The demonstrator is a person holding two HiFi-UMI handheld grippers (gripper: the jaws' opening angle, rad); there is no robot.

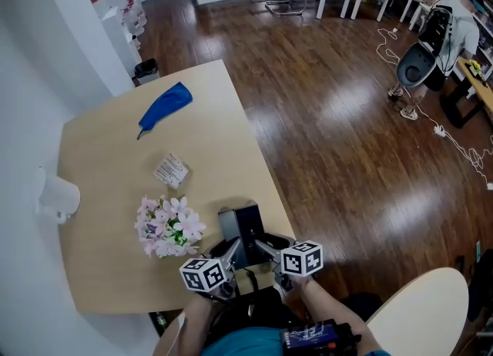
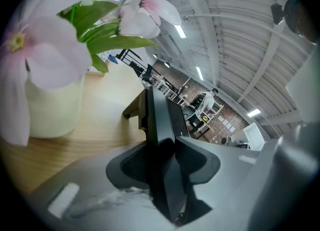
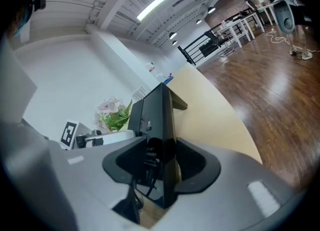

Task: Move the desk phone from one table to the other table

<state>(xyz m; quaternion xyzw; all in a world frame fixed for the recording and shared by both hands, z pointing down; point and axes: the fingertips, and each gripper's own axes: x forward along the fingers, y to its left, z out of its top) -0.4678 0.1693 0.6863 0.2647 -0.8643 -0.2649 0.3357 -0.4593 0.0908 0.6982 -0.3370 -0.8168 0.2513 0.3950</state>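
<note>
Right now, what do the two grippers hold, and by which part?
The desk phone: the left gripper clamps its left edge; its right edge stands between the jaws of the right gripper, grip uncertain.

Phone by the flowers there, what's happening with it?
A person holds a gripper in each hand, and both are at the black phone at the near edge of the table, beside the flowers. The left gripper is clamped on one side of it. The right gripper has its jaws around the other side, and they look loose. Whether the phone rests on the table is unclear.
</note>
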